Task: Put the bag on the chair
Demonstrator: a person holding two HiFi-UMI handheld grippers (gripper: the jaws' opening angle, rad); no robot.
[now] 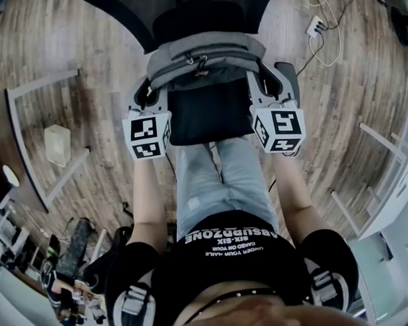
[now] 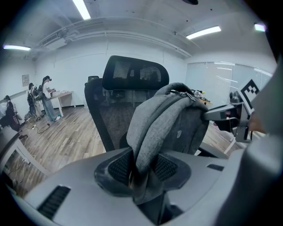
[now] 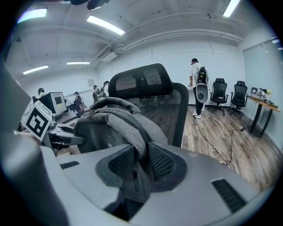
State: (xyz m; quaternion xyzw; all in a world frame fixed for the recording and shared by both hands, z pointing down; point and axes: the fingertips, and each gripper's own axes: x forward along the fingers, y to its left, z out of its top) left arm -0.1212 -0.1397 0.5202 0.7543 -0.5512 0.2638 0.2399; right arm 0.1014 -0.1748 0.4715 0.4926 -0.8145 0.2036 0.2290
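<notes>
The left gripper [image 2: 141, 171] has its jaws partly closed, pinching a thick fold of grey cloth at the near end of the bag [image 2: 170, 117], and the cloth bulges up out of the gap. The right gripper [image 3: 140, 164] is closed about as far on the other end, where a fold with a short zip runs down between its pads. From the head view, the two grippers sit at the left and right sides of the bag, each with its marker cube turned toward the person. The grey bag hangs crosswise between them, zips on top. It is over the back part of the black seat of the chair [image 1: 209, 119], just in front of the mesh backrest. Whether its underside touches the seat cannot be told. The person's legs [image 1: 220, 173] in pale jeans stand right against the seat's front edge. Around the chair is a wooden floor [image 1: 339, 117], with a power strip [image 1: 316, 25] and its white cable lying beyond the chair to the right.
</notes>
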